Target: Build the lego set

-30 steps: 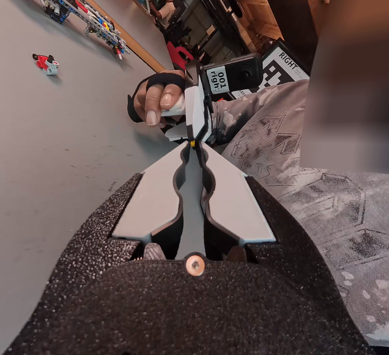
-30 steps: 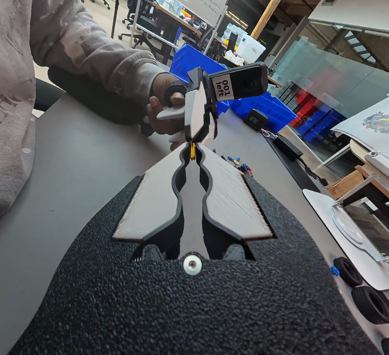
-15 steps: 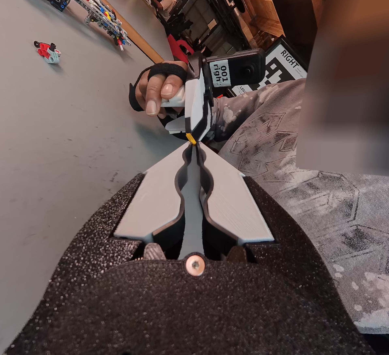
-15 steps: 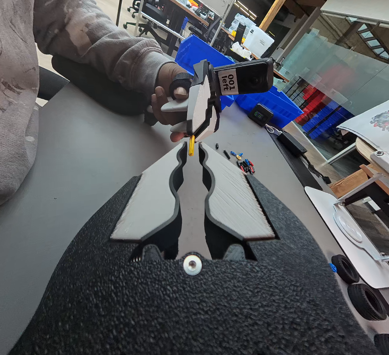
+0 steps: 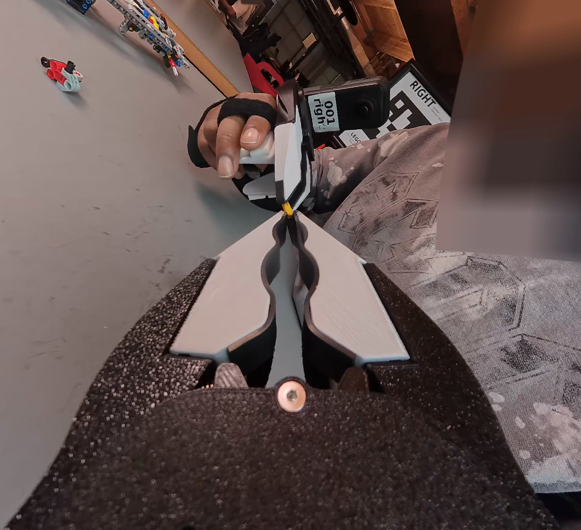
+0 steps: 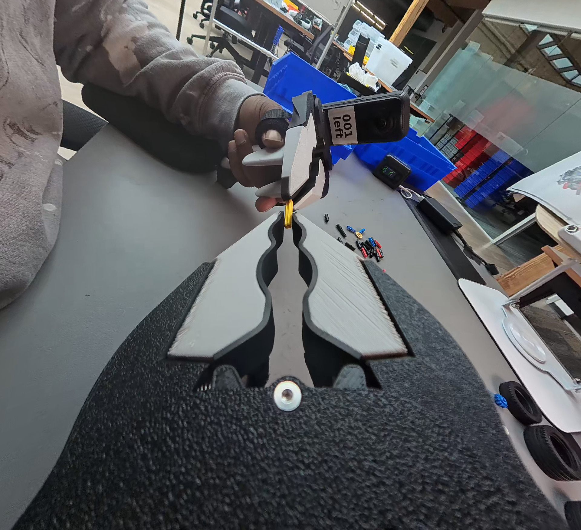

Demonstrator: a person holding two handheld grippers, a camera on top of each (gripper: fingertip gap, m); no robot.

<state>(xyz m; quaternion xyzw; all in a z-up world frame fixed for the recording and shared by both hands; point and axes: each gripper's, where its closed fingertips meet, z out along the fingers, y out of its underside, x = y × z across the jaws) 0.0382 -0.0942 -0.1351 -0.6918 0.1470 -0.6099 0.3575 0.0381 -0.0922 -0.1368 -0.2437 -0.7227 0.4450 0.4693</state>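
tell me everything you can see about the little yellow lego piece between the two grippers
The yellow piece is a slim, glossy plastic bar with a rounded end, held above the grey table, touching nothing on it. Its upper end sits in the tip of the left gripper, whose fingers are closed on it. Its lower end reaches between the tips of the right gripper, which stand slightly apart around it; whether they touch it cannot be told. In the left wrist view only a short yellow stub shows.

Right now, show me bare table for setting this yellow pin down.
Free: table left of the loose pins, up to the sleeve; also between the small red piece and the right hand. Crowded: around the pins, the tyres, the long build.
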